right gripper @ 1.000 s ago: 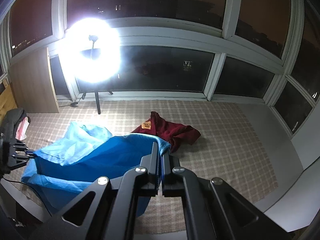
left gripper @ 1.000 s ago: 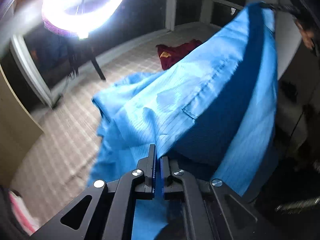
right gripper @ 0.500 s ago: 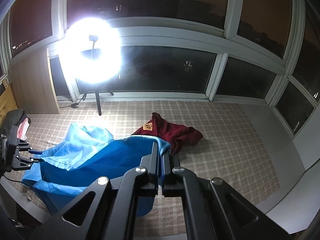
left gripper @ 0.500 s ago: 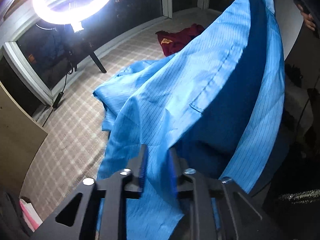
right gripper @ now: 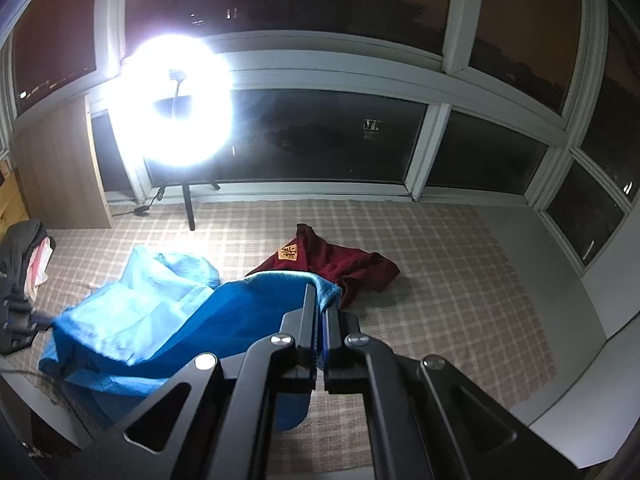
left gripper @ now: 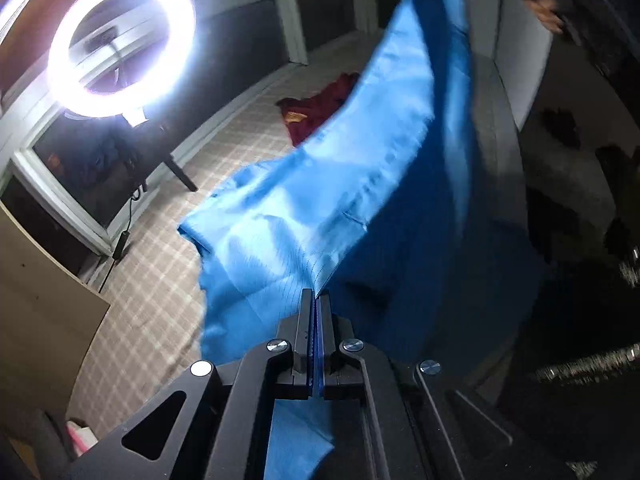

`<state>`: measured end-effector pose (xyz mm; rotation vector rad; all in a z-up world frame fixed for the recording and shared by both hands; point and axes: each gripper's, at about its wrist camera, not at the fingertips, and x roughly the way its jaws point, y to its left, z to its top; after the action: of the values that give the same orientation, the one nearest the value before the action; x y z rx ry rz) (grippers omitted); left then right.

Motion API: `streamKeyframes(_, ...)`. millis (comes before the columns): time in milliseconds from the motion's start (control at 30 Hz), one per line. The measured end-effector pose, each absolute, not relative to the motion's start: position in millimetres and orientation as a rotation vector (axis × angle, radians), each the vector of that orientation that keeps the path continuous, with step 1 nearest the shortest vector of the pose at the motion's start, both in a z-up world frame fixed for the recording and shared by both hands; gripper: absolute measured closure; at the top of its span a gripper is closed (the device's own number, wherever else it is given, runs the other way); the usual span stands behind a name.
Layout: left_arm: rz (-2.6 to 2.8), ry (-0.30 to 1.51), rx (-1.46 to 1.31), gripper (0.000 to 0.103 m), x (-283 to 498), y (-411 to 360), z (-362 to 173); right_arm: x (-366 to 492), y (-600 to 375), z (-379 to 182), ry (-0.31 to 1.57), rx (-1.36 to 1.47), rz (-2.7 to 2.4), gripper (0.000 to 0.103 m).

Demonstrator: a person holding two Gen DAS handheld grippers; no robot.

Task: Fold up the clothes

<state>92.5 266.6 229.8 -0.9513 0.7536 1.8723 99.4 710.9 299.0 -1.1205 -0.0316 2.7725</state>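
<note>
Both claws clamped on the blue garment, stretched between them.

Left wrist view: the left claw (left gripper: 316, 300) had briefly let go, then snapped shut again on the blue garment (left gripper: 320, 216) at lower centre, a fresh grip for the fold. Right wrist view: the right claw (right gripper: 321, 300) stayed shut on the cloth's edge; the maroon garment (right gripper: 340, 264) lay mid-frame on the checked floor (right gripper: 460, 280).

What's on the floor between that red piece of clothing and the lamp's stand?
Only bare checked rug between the maroon garment and the ring light's stand, seen in the right wrist view.
</note>
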Motion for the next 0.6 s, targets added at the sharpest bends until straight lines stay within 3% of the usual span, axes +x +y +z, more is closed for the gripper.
streamKeyframes(200,1.721,0.705,-1.093,0.102,130.6,287.0,165.6,98.3,716.5,294.3,-0.015,-1.136,2.773,0.102)
streamKeyframes(300,1.750,0.697,-1.156,0.092,128.2,289.8,144.1,95.8,713.2,292.4,-0.040,-1.159,2.777,0.102)
streamKeyframes(433,1.872,0.676,-1.143,0.065,126.6,274.8,153.0,93.8,708.9,291.9,-0.071,-1.173,2.784,0.102)
streamKeyframes(600,1.911,0.699,-1.088,0.063,149.0,271.7,158.6,90.4,705.7,293.6,-0.086,-1.171,2.799,0.102)
